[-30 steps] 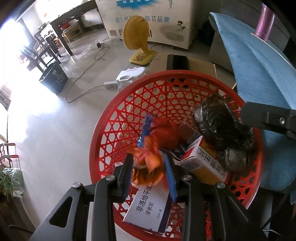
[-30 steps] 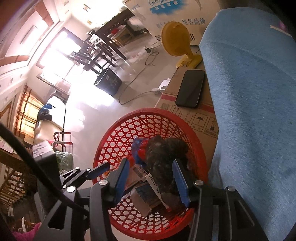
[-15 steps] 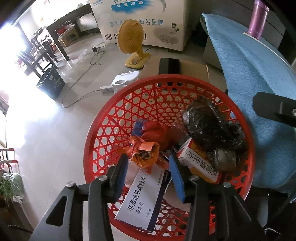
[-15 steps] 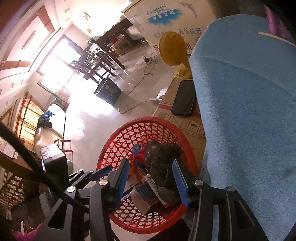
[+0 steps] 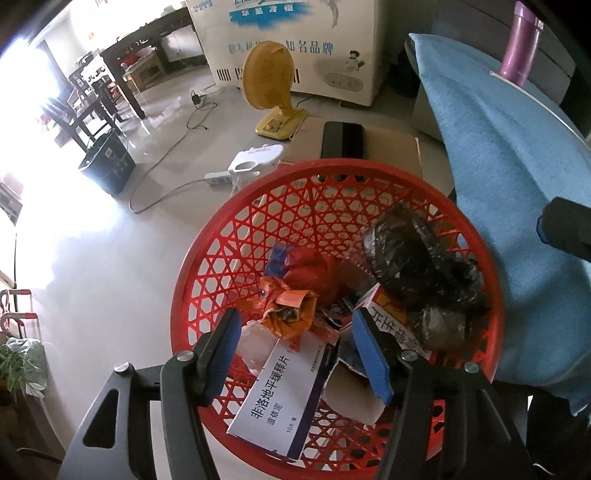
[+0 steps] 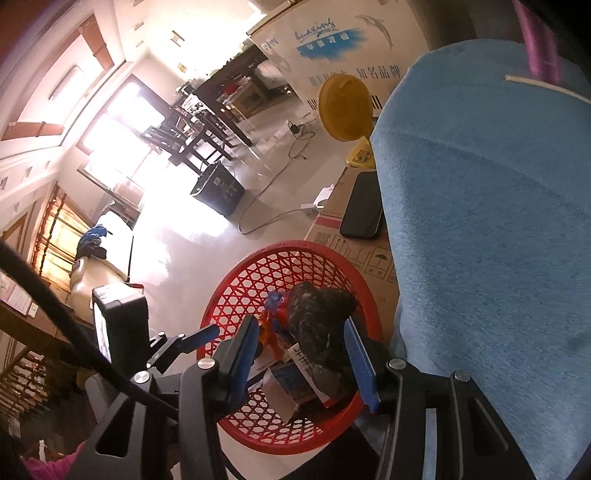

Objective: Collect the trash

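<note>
The left gripper [image 5: 299, 350] hangs over the near rim of the red basket [image 5: 207, 280], its jaws opening with blue pads standing clear of everything; the crumpled orange wrapper [image 5: 291, 314] lies loose in the basket just beyond the gap, touched by neither pad. Under the tips sits a white medicine box [image 5: 284, 398] printed with Chinese characters, and beside it an orange-and-white carton [image 5: 388, 321]. Farther in lie a red-and-blue packet [image 5: 306, 266] and a crumpled black plastic bag [image 5: 413, 254] against the right side of the basket. The right gripper [image 6: 301, 354] is higher up and looks down on the same basket, its jaws moderately parted and empty (the black bag only lines up between the pads from that view; nothing is pinched). To the right of the basket a blue cloth [image 5: 506, 184] covers a raised surface, with a purple bottle [image 5: 521, 44] at its far end. Beyond the basket a dark phone [image 5: 343, 140] lies on a cardboard box [image 6: 373, 258], then a yellow fan [image 5: 269, 81] on the tiled floor, a white power strip [image 5: 218, 179], a black bin [image 5: 107, 162], and a white chest freezer [image 5: 295, 33] behind.
</note>
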{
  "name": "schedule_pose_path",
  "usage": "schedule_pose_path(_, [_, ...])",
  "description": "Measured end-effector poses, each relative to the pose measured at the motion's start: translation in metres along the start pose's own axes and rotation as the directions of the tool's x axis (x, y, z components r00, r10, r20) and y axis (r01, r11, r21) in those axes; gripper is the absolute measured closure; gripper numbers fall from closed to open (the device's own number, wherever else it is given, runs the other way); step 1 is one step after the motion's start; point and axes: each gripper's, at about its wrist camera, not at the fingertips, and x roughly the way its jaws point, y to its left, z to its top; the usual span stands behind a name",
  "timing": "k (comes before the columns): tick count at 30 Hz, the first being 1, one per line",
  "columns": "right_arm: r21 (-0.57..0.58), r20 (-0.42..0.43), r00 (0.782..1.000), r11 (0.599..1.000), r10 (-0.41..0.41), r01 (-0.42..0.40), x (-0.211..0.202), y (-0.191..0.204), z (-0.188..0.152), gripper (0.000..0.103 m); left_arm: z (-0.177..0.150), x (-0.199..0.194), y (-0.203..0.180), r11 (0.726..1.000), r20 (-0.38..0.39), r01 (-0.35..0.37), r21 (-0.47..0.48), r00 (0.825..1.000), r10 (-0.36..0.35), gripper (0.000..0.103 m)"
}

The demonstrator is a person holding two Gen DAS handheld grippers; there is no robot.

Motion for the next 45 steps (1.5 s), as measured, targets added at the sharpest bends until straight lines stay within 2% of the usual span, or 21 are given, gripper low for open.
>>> schedule_pose_path(12, [-0.027, 0.042, 0.999, 1.0, -0.012, 0.013, -0.026, 0.002, -0.007, 0.05, 0.001, -0.015, -0.011, 1.0, 0.046, 0.0, 0.007, 0.999, 0.0, 0.038])
schedule_pose_path(25, [-0.045, 0.079, 0.997, 0.999, -0.017, 0.021, -0.044, 0.002, -0.016, 0.05, 0.001, -0.031, -0.021, 0.999, 0.089, -0.043, 0.013, 0.995, 0.042, 0.038])
schedule_pose_path(45, [-0.071, 0.157, 0.987, 0.996, -0.042, 0.054, -0.086, 0.003, -0.032, 0.05, 0.001, -0.069, -0.021, 0.993, 0.185, -0.11, -0.042, 0.976, 0.116, 0.038])
